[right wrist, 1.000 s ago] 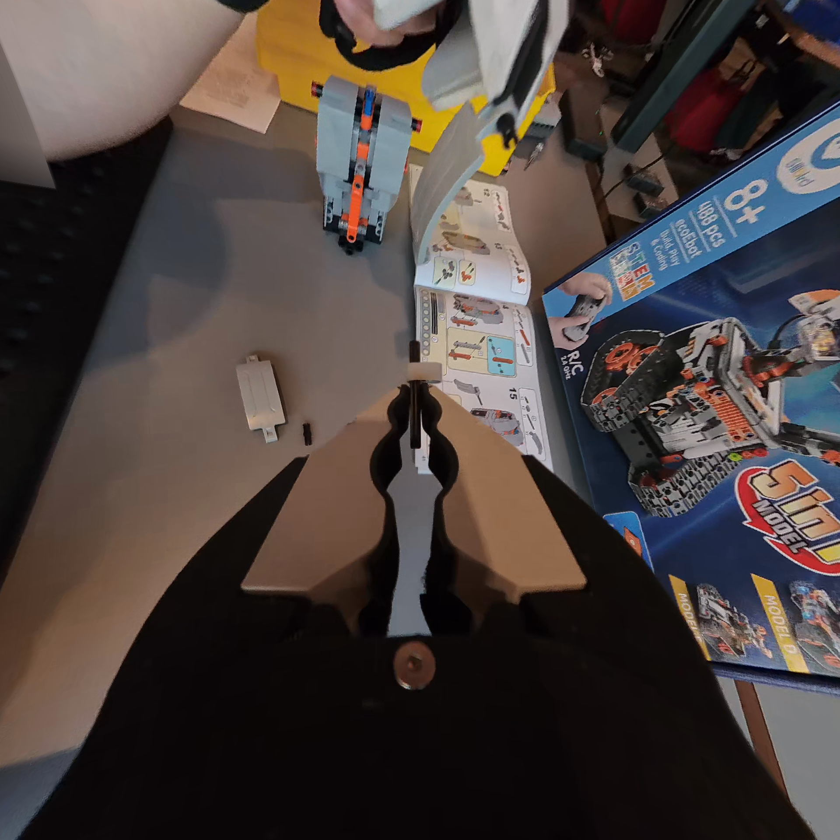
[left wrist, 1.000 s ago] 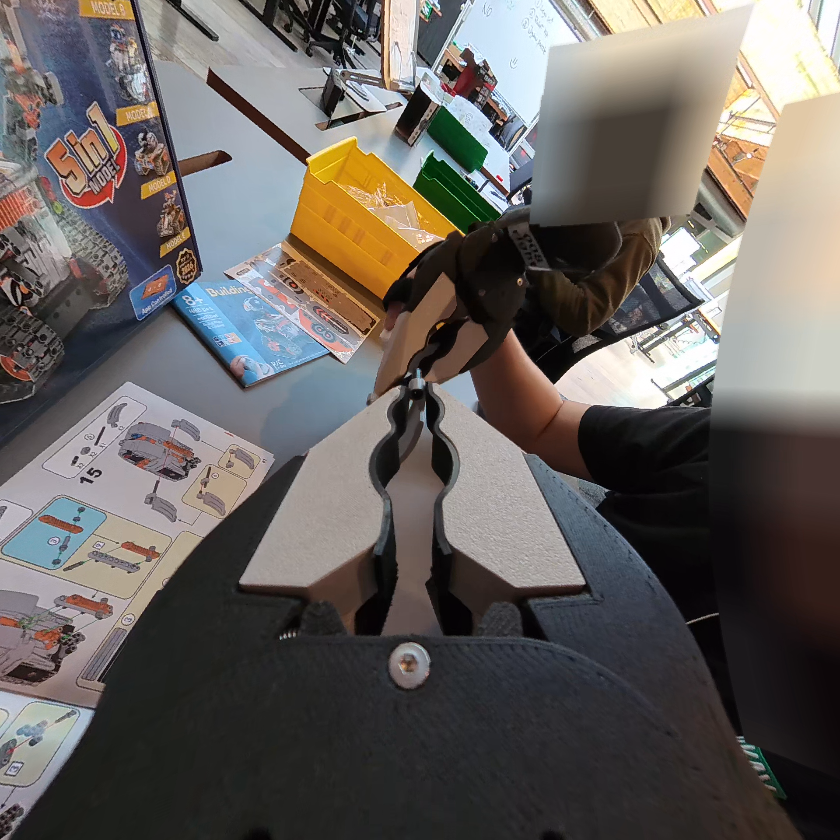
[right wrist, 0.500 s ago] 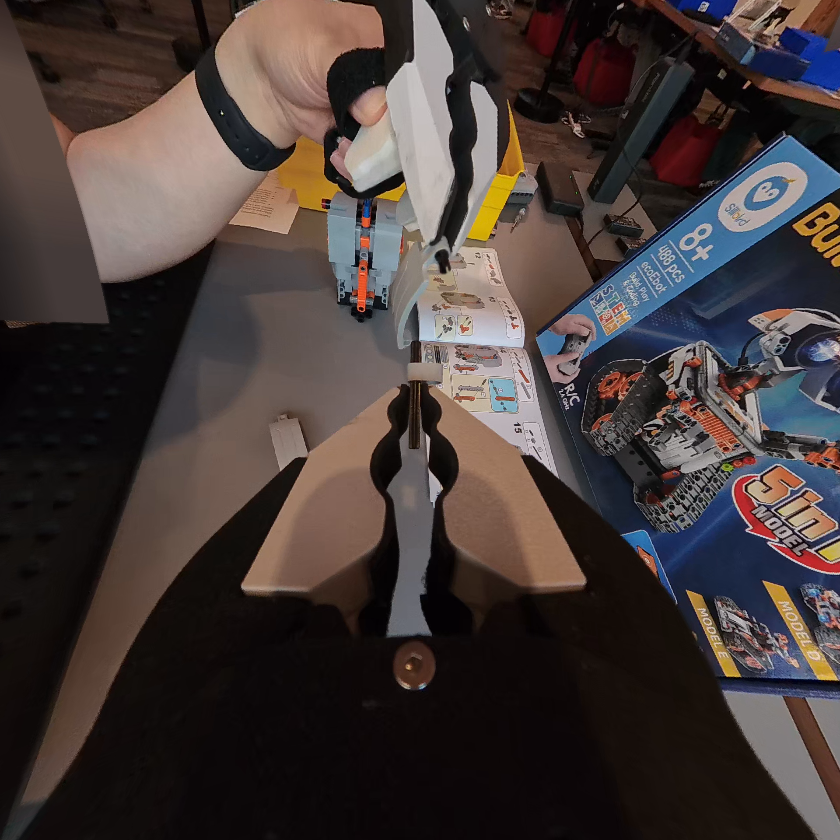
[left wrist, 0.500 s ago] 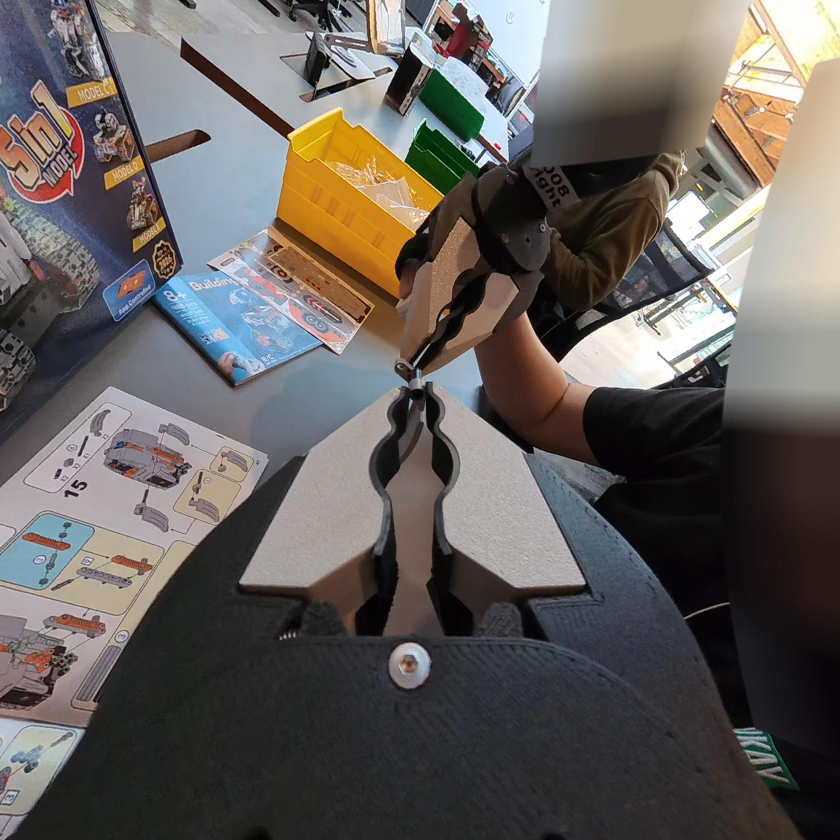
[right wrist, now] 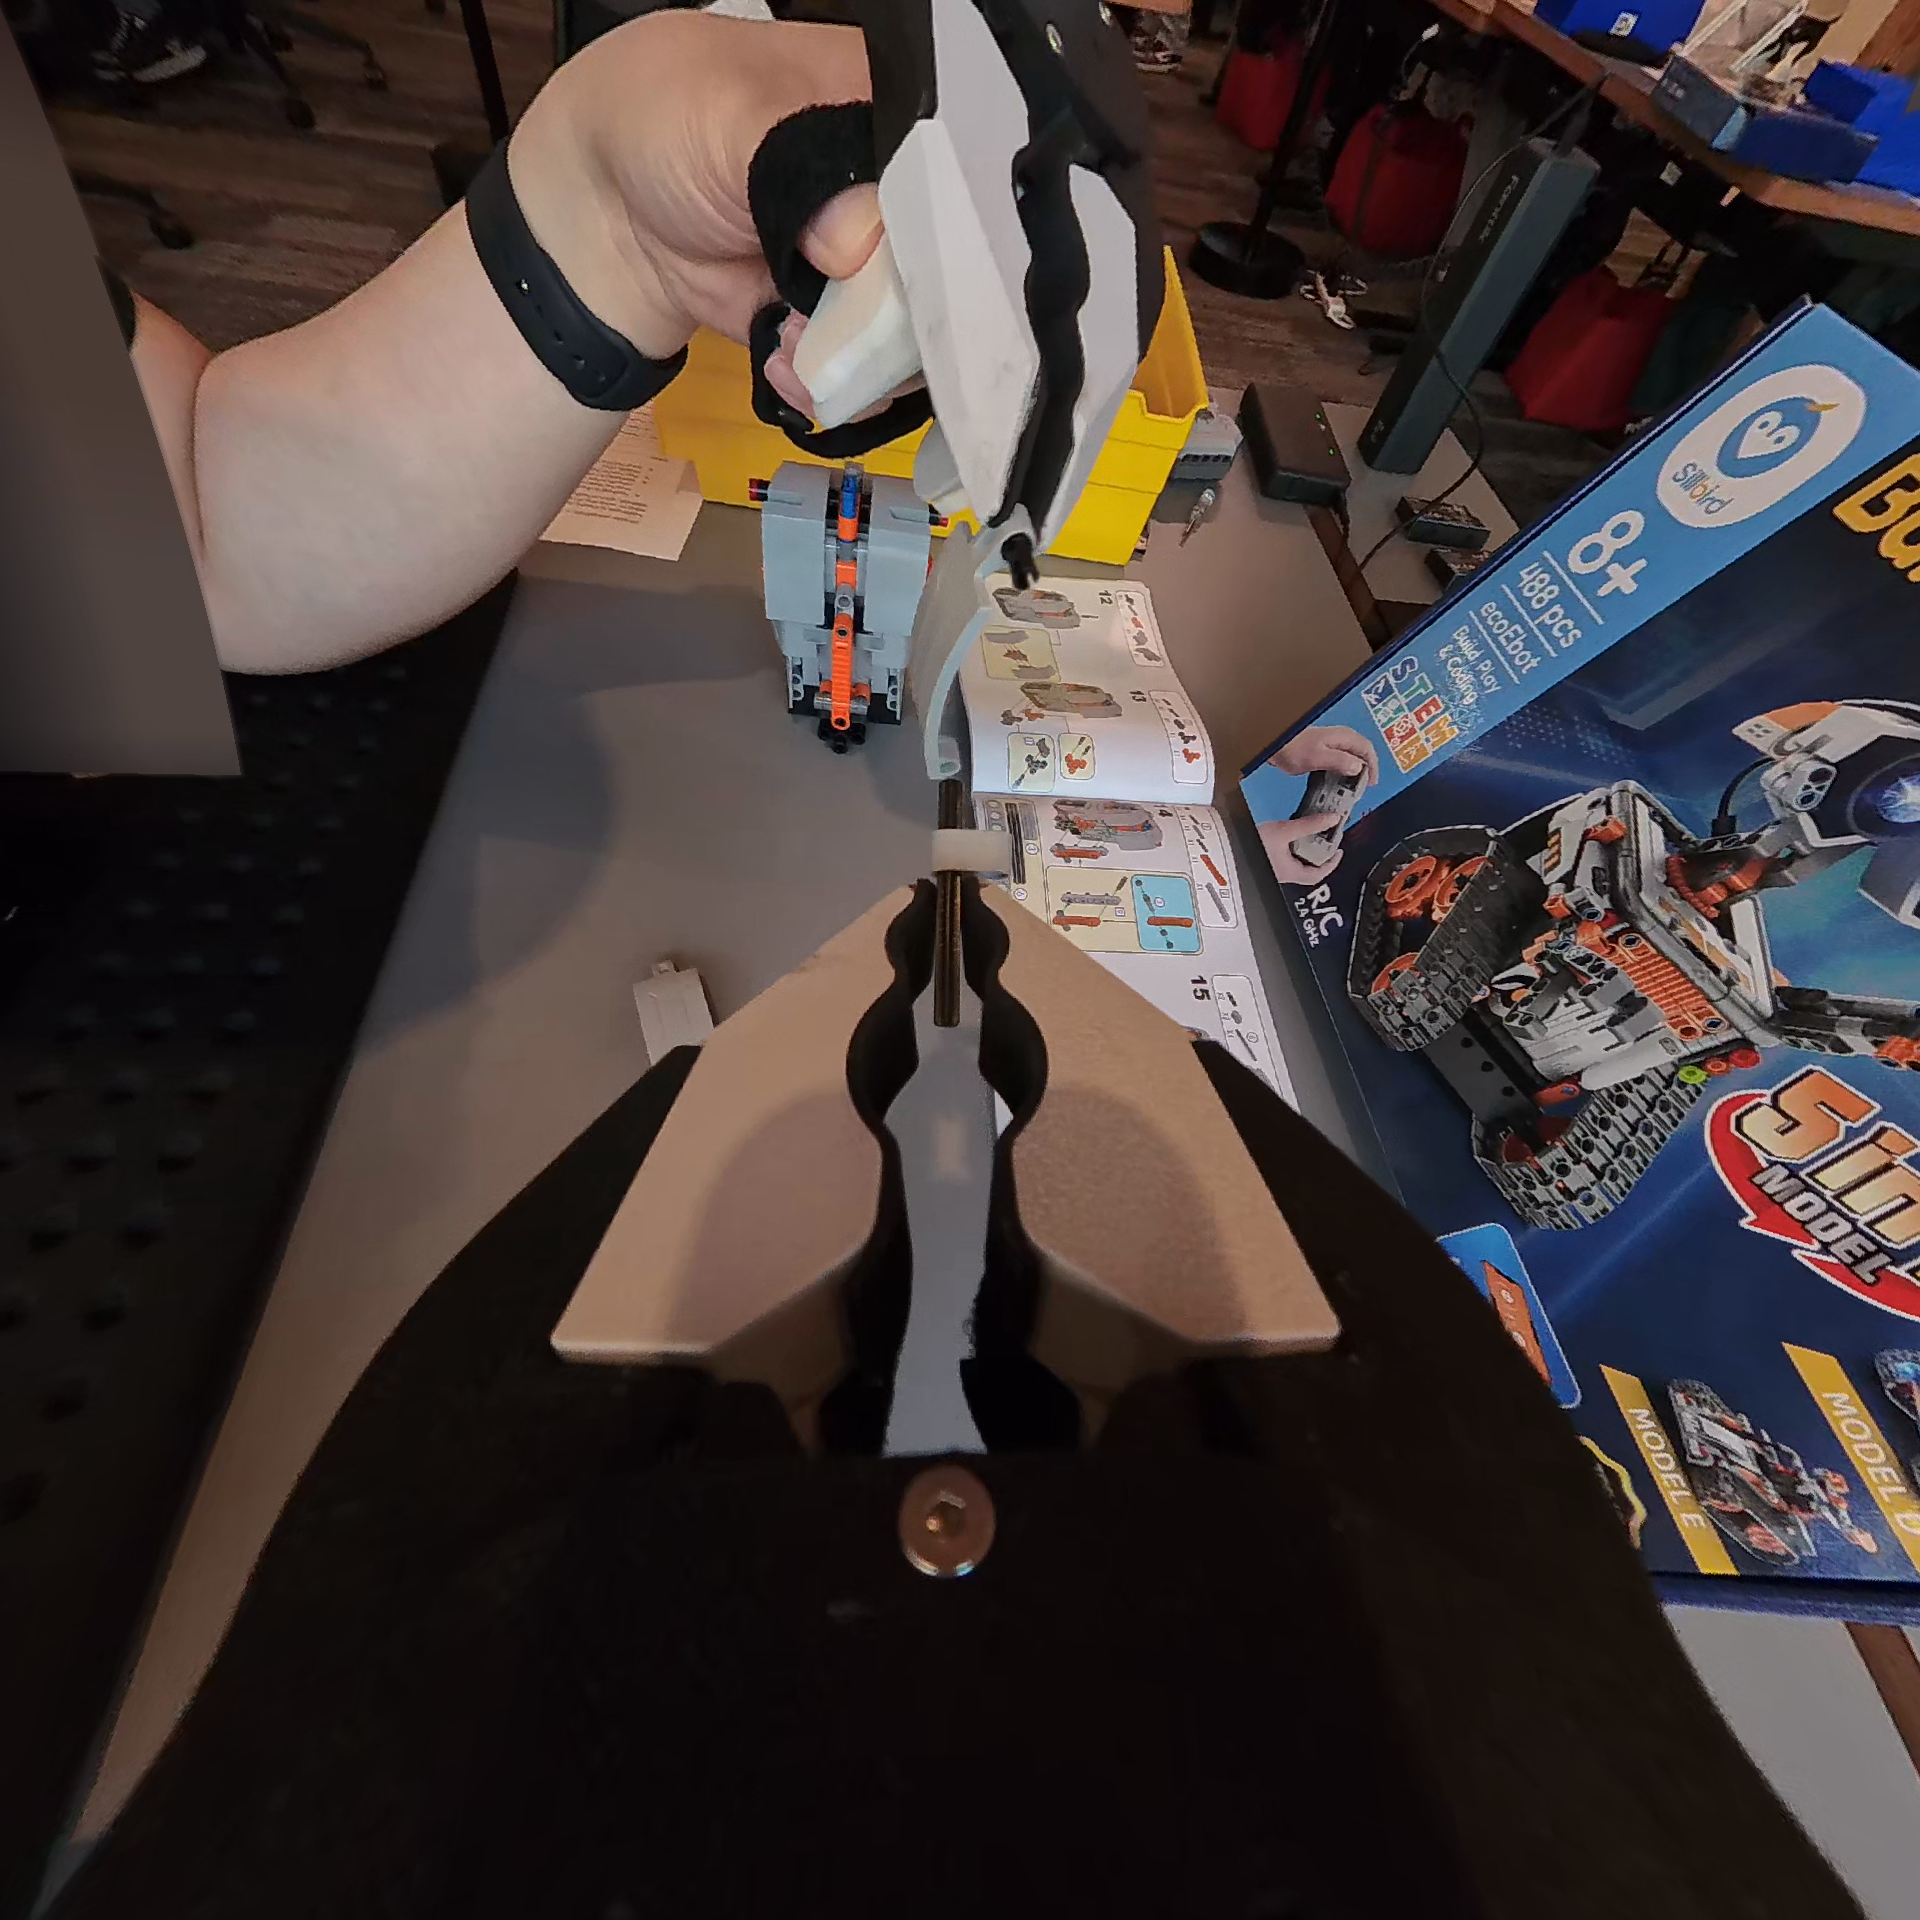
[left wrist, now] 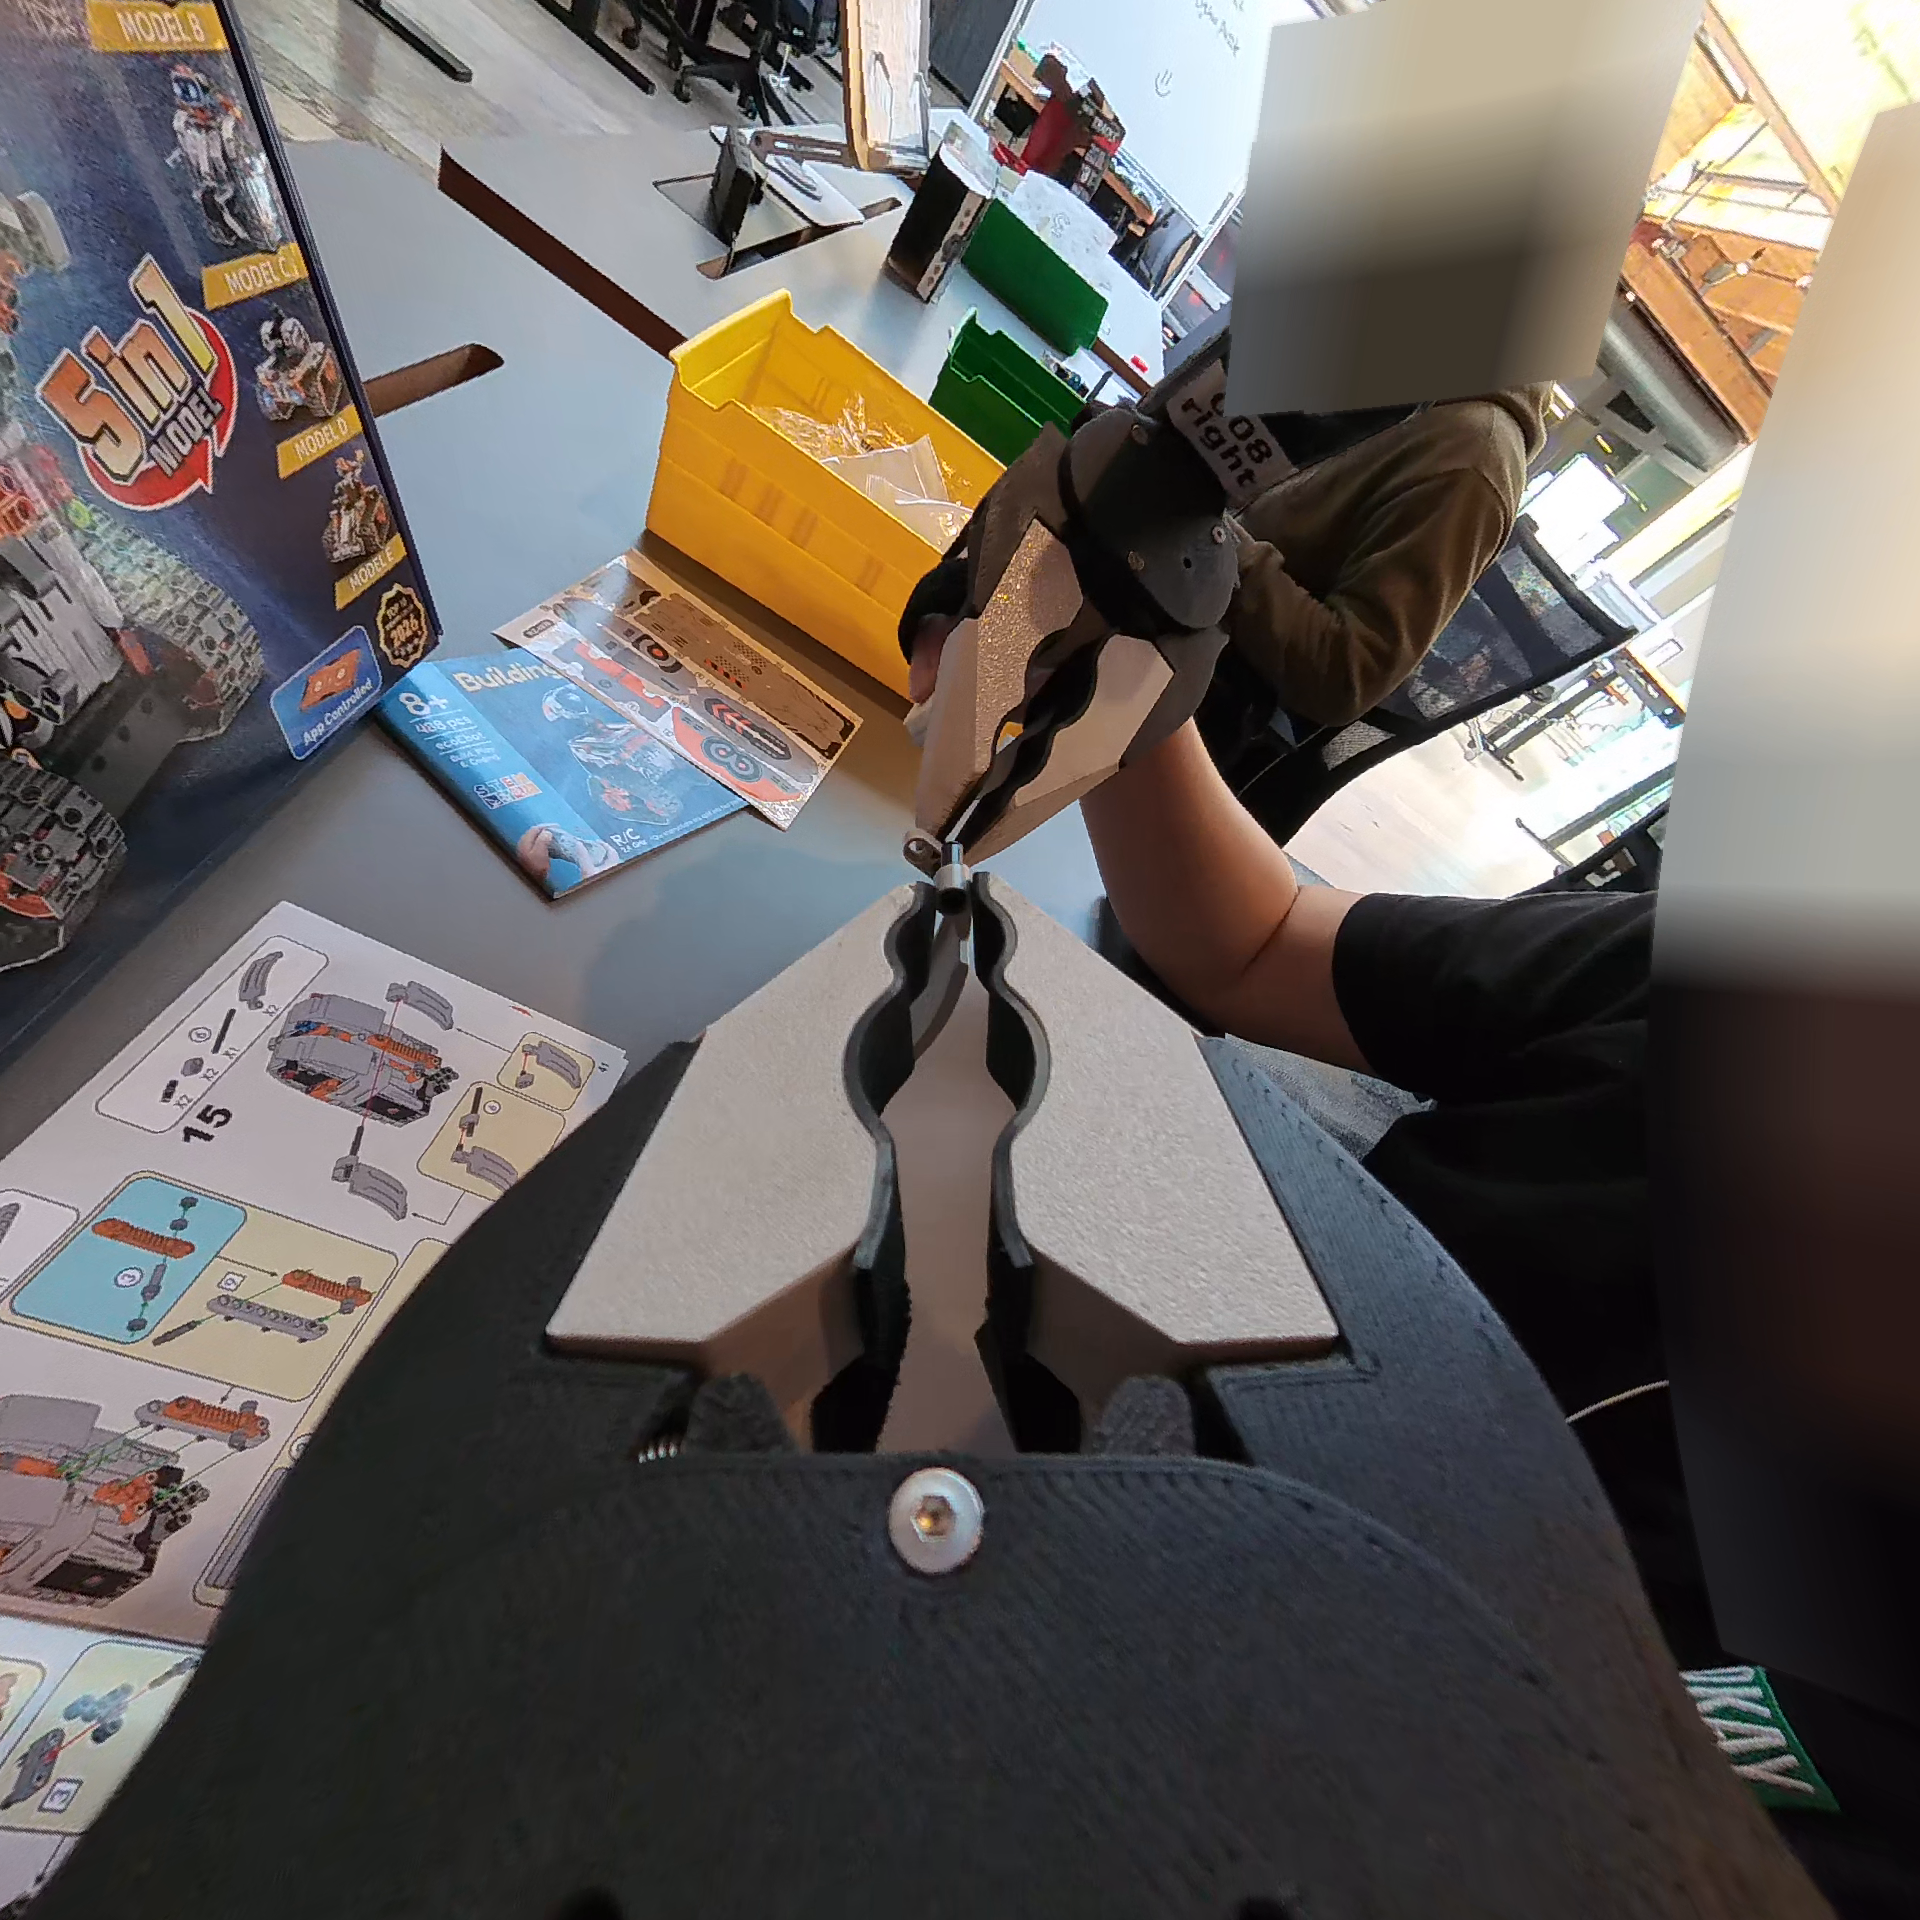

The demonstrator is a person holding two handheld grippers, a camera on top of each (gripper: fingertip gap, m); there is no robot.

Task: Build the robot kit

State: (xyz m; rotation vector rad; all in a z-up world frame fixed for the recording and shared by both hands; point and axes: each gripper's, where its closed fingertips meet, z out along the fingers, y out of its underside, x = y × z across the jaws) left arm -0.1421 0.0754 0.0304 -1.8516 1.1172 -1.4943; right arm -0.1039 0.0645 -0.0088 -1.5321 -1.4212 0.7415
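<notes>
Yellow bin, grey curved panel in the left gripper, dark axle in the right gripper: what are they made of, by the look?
Yellow bin: moulded plastic, smooth semi-gloss, ribbed wall.
Grey curved panel, shut in the left gripper: likely plastic, thin, matte, uniform colour.
Dark axle, shut in the right gripper: probably plastic, dull brown-black; metal cannot be ruled out. The white bushing on it looks like plastic.

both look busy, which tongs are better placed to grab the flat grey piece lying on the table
Right, probably: the flat grey piece lies beside the right tongs, while the left tongs hang farther off. Both are full: right grips a dark axle, left a curved grey panel.
</notes>
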